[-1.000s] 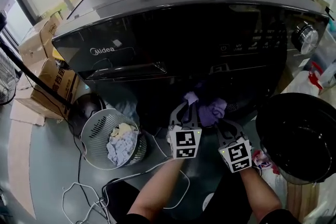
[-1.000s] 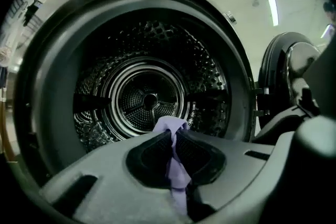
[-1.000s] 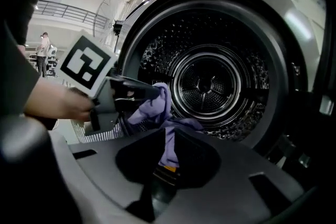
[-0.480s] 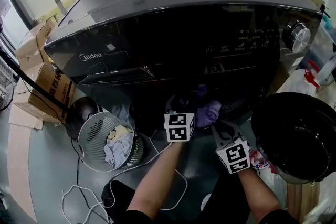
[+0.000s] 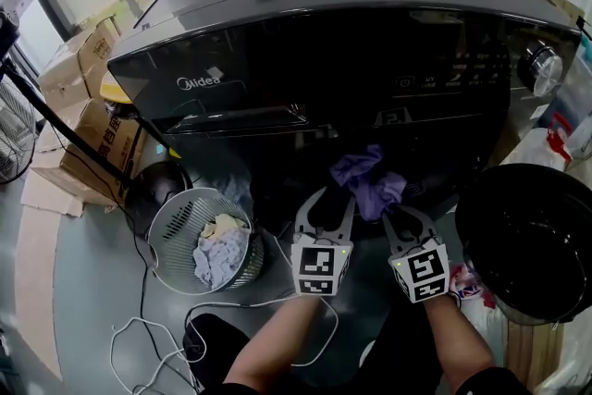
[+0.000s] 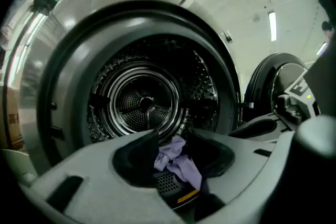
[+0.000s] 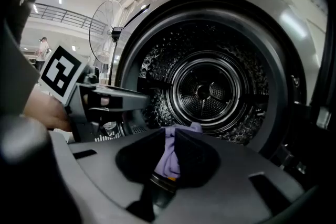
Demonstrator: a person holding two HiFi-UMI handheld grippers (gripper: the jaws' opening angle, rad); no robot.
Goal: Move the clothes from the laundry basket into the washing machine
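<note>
The lilac crumpled cloth [image 5: 365, 176] is a soft, thin garment bunched into loose folds. It hangs at the mouth of the dark grey, glossy front-loading washing machine [image 5: 305, 32], just below its control panel and in front of the drum. The right gripper [image 5: 398, 213] has its fingers [image 7: 197, 157] drawn narrow and pinched on a strip of it, so the fabric stands up between the black pads. The left gripper [image 5: 330, 199] sits just beside it with its fingers [image 6: 136, 157] clearly apart. They have just been closing in a little, and a loose lilac fold lies in the gap between them rather than being squeezed. Behind both, the stainless steel drum [image 6: 142, 102] shows a dimpled, perforated wall and a ribbed round back plate. The round black door [image 5: 527, 240] stands open at the right, its far edge cut off by the frame. On the grey floor to the left stands the round pale perforated plastic laundry basket [image 5: 176, 227]. It holds a heap of white and pale blue clothes [image 5: 220, 250] – what garments they are cannot be made out. From the head view the machine's opening is lost in shadow, and the lower end of the lilac cloth is hidden behind the fingers in both gripper views.
</note>
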